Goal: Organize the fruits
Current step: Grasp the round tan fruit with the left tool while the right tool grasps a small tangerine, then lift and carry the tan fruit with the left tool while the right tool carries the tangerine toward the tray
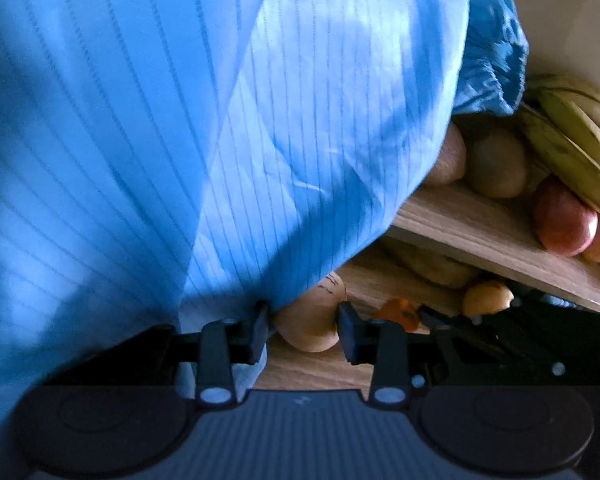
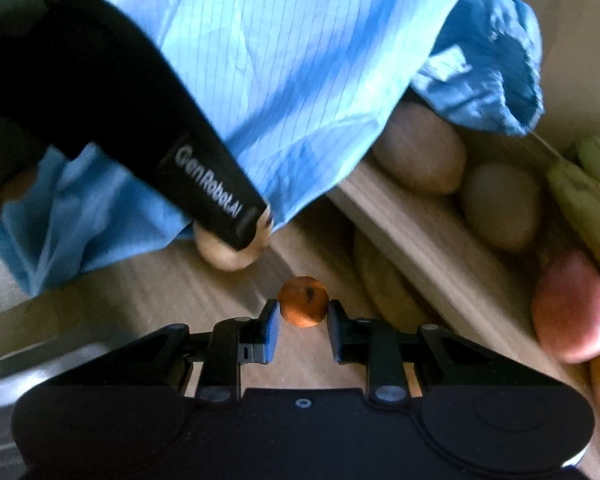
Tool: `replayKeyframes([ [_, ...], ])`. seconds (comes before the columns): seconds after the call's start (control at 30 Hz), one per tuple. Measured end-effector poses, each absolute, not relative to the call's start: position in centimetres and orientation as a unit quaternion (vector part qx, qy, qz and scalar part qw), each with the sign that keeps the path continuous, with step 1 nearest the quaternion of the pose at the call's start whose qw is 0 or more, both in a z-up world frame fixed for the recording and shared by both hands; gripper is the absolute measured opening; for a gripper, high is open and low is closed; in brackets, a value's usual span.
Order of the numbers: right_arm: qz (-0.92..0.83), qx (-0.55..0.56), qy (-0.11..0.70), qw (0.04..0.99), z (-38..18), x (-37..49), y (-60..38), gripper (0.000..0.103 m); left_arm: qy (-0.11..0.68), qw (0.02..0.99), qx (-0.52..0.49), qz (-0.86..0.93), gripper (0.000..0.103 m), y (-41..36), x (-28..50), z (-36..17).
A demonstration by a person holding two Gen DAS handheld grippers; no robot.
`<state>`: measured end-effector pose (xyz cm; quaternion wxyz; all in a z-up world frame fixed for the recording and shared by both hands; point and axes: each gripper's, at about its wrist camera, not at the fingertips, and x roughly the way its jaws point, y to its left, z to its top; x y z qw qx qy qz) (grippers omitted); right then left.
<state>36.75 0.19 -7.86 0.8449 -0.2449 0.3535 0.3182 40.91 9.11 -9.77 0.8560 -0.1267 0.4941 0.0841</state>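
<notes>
Right tool [image 2: 303, 330] jaws apart, small orange fruit [image 2: 304, 301] between the tips on the wood surface [image 2: 140, 300]. Left tool [image 1: 303, 332] open around a tan fruit [image 1: 312, 316], blue striped sleeve [image 1: 220, 120] crowding it. Bananas [image 1: 572, 140], red apple [image 1: 564, 216] behind the wooden divider [image 1: 480, 232].

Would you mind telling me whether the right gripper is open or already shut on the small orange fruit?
Open. In the right wrist view, the right gripper has its fingers either side of the small orange fruit, with slight gaps visible; it is not yet squeezed.

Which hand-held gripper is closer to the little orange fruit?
The right hand-held gripper. The little orange fruit sits just between its open fingertips. The left hand-held gripper is off to the side, around a pale tan fruit, with the orange one just past its finger.
</notes>
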Motion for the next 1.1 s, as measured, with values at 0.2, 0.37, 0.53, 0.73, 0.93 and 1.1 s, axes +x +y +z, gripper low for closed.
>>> replayKeyframes([
  [0.2, 0.317, -0.236, 0.369, 0.841, -7.8, 36.6, -1.0, 0.027, 0.497, 0.856, -0.125, 0.073, 0.043, 8.0, 41.8, -10.4],
  [0.37, 0.318, -0.229, 0.373, 0.841, -8.1, 37.7, -0.6, 0.028, 0.503, 0.852, -0.126, 0.066, 0.046, 7.3, 43.0, -11.3],
  [0.53, 0.316, -0.224, 0.379, 0.841, -9.2, 40.2, -0.7, 0.03, 0.502, 0.852, -0.13, 0.065, 0.046, 7.0, 43.9, -11.4],
  [0.73, 0.319, -0.219, 0.376, 0.842, -9.4, 41.2, -0.3, 0.032, 0.501, 0.853, -0.135, 0.062, 0.046, 7.6, 43.8, -11.6],
  [0.93, 0.319, -0.222, 0.377, 0.841, -9.3, 41.4, 0.0, 0.031, 0.502, 0.853, -0.134, 0.057, 0.045, 8.3, 42.9, -11.4],
  [1.1, 0.306, -0.214, 0.383, 0.845, -8.8, 40.6, -1.0, 0.031, 0.508, 0.85, -0.13, 0.043, 0.045, 7.4, 41.7, -11.4],
])
